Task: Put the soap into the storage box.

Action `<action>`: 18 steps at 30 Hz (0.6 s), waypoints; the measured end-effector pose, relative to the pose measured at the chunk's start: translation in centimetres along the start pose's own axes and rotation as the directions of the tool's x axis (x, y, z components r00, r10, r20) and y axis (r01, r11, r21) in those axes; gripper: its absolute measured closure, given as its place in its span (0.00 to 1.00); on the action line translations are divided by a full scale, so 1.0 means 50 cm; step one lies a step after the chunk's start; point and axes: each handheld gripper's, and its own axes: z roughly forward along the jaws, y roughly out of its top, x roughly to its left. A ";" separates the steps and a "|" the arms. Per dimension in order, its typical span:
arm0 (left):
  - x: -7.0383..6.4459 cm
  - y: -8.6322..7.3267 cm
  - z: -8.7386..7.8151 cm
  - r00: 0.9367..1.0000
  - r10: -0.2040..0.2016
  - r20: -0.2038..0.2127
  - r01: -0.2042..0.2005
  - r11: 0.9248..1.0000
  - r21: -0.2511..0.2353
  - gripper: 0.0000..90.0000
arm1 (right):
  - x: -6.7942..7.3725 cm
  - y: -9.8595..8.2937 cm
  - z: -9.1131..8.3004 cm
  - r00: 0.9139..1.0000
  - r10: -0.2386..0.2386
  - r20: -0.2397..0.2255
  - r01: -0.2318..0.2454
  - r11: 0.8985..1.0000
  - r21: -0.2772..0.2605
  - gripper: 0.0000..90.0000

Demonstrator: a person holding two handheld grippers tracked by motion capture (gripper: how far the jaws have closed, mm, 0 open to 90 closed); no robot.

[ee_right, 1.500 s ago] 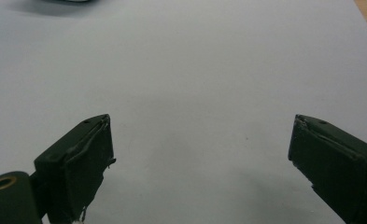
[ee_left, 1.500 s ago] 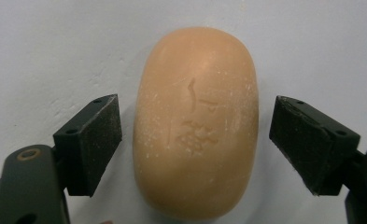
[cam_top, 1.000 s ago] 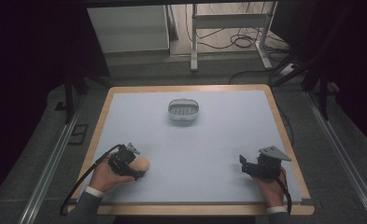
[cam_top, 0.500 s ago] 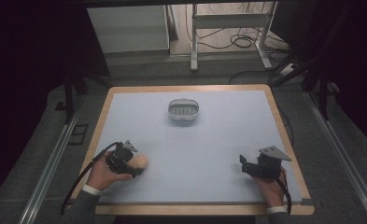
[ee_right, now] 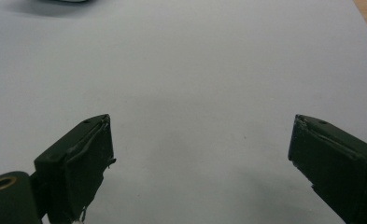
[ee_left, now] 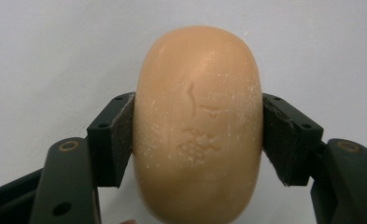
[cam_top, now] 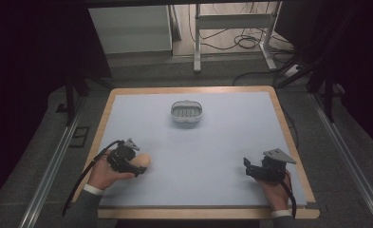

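Where jaws clamp, soap bar sides hide.

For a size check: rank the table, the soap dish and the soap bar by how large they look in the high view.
1. table, by far the largest.
2. soap dish.
3. soap bar, partly covered by the left claw, so its full extent is unsure; it looks smaller than the dish.

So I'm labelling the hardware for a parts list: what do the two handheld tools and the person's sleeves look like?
Both are black. The left tool and right tool each carry a grey three-cornered plate on top and trail a black cable. Each has two blocky black jaws with flat pads and brass-ringed pivot holes. The sleeves are grey, with white cuffs at the wrists.
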 end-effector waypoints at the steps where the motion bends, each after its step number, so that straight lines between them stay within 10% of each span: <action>1: 0.000 0.001 0.000 1.000 0.000 0.001 0.000 1.000 0.000 0.36 | 0.000 0.000 0.000 1.000 0.000 0.000 0.000 1.000 0.000 0.07; 18: 0.002 0.013 0.001 1.000 0.007 0.005 -0.007 1.000 -0.005 0.36 | 0.002 0.000 0.000 1.000 -0.007 0.009 0.007 1.000 0.002 0.07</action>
